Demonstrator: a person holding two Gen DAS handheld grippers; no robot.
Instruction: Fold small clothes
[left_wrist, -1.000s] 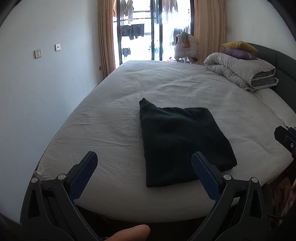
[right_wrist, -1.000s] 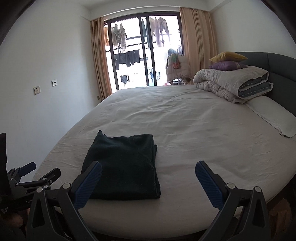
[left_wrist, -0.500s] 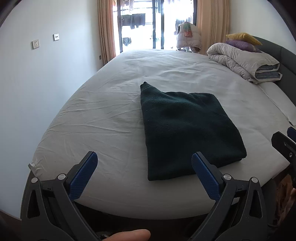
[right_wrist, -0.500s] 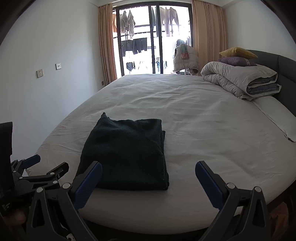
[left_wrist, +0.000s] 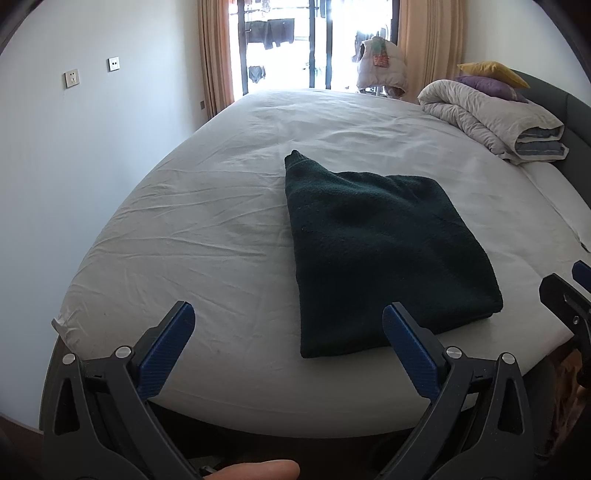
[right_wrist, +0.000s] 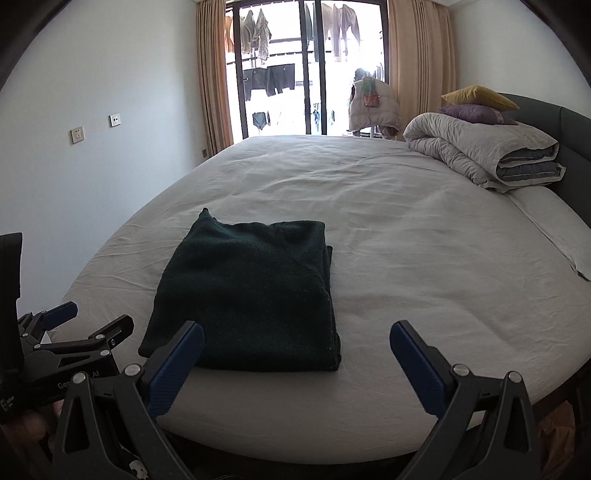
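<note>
Grippers nearer, dark green garment (left_wrist: 380, 251) folded flat, rectangular

Both my wrist cameras sit low at the near edge of the bed (left_wrist: 221, 206), facing the balcony door (right_wrist: 314, 74) beyond it. My left view is just left of the folded dark garment (left_wrist: 380, 254), my right view just right of it (right_wrist: 251, 291). Both share bed, garment and door.
</note>
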